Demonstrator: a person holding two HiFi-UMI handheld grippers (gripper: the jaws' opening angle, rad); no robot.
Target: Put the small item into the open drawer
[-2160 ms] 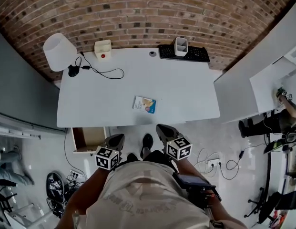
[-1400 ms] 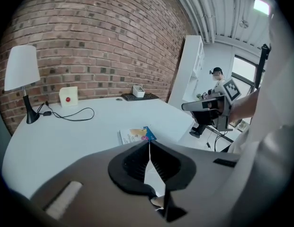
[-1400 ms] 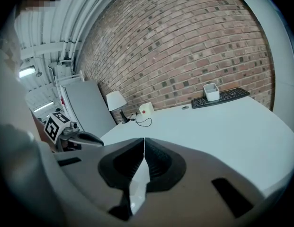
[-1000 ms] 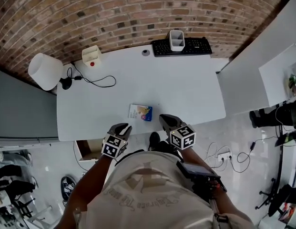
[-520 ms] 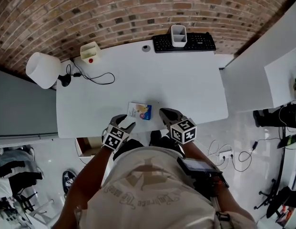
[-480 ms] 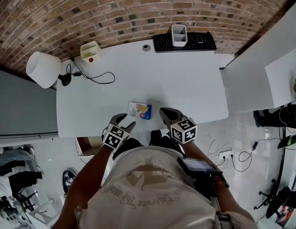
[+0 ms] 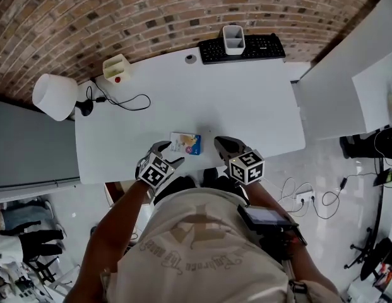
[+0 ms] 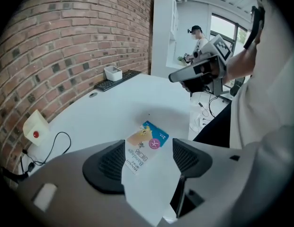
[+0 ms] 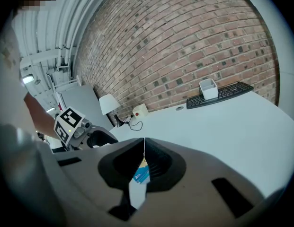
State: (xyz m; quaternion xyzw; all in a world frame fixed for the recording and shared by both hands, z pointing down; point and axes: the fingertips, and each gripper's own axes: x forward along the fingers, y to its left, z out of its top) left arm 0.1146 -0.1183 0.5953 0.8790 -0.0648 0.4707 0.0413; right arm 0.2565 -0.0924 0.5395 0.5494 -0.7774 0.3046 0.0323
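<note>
Overhead view of a person standing at the near edge of a white desk, with a handheld gripper in each hand. The small item, a flat bandage packet printed in blue and tan, lies on the desk close to its front edge. The left gripper is just short of the packet, which lies at roughly 1 o'clock from its tips. The right gripper sits near it, with the packet at 9 o'clock. Only a sliver of the open drawer shows under the desk edge, at about 7 o'clock from the packet.

The step in hand looks like the reach for the pickup. To do it well, the left gripper likely needs to come down with one jaw on each side of the packet's narrow width. Its tips should run low against the desk, since so thin a thing gives little edge to catch. Sliding the packet toward the front edge, at 6 o'clock, may help raise one side. The right gripper is best kept out of the path to the drawer.

The left jaws stand wide apart and have just been opening. In the left gripper view the packet shows in the gap between them, ahead on the desk, touched by neither pad. The right jaws are pressed together and hold nothing.
</note>
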